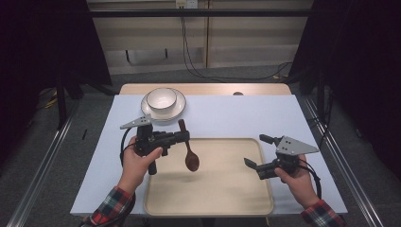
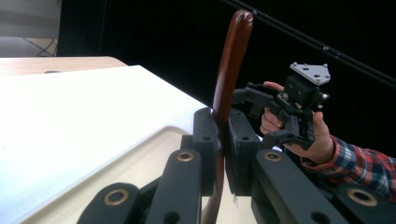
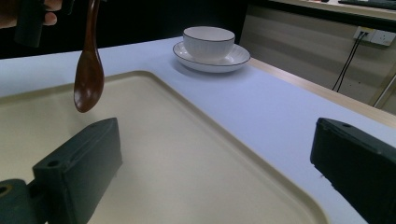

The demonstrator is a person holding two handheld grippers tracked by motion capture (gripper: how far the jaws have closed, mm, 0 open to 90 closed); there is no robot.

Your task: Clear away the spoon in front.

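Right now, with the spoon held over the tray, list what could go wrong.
1. The left gripper pinches only the thin handle of the wooden spoon, whose bowl hangs free above the tray; it could pivot or slip out.
2. The bowl on its plate sits close behind the spoon's handle tip; swinging that way might knock it.

Red plaid sleeves point(image 1: 109, 204) — black grippers (grey three-cornered plates).

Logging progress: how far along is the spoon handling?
Done: the left tool is shut on the wooden spoon by its handle, lifted clear. In hand: the spoon hangs bowl-down above the tray. Left: setting it down; the bowl sits on its saucer beyond the tray. The right tool waits open.
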